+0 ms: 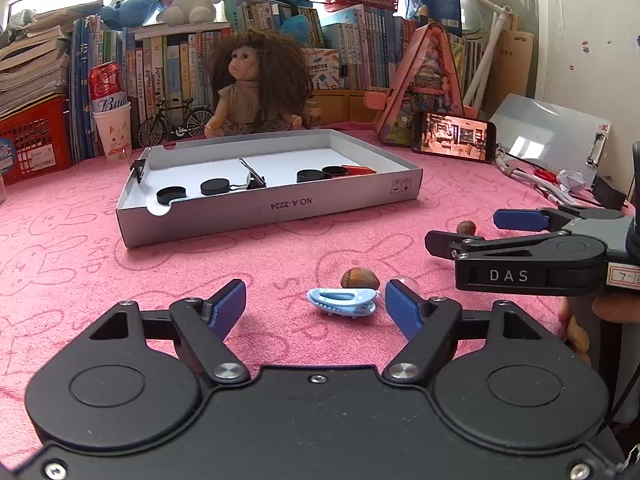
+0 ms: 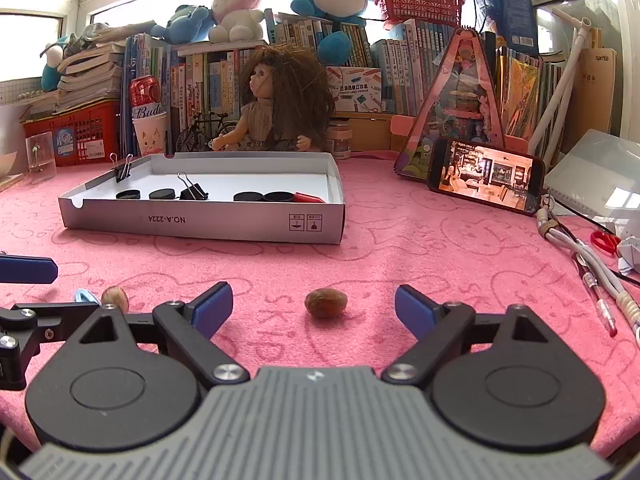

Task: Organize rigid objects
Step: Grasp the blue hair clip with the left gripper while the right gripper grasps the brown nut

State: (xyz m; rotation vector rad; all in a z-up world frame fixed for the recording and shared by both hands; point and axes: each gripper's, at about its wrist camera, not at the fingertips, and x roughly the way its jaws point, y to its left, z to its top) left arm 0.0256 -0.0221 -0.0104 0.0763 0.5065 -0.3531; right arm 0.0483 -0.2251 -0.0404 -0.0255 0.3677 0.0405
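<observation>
Left gripper (image 1: 316,304) jaws apart, holding nothing; light blue hair clip (image 1: 342,300) lying on pink cloth (image 1: 80,248) between the blue pads, nearer the right pad (image 1: 402,308), not touched. Long axis of clip across the view, left-right, teeth side down. Just behind clip a brown nut (image 1: 359,278), close to it, contact unclear. Something clear and round behind right pad, hard to tell what.

Right gripper (image 2: 314,310) jaws also wide apart, empty; second brown nut (image 2: 326,302) on cloth between the pads, apart from both, long axis roughly left-right.

Only in left view: right gripper (image 1: 460,232) from its side, w/ second nut (image 1: 466,227) half hidden behind a finger; part of a hand at right edge, cut off. Only in right view: clip (image 2: 84,295) as small blue tip beside first nut (image 2: 115,298), rest hidden behind gripper body; one blue pad of left gripper (image 2: 26,270) at left edge, cut off.

Further out, white box lid (image 1: 280,208) w/ black caps (image 1: 172,194), binder clips (image 1: 252,180), a red thing (image 1: 358,169) partly hidden by rim; doll (image 1: 256,84), phone (image 1: 454,138) and books behind
</observation>
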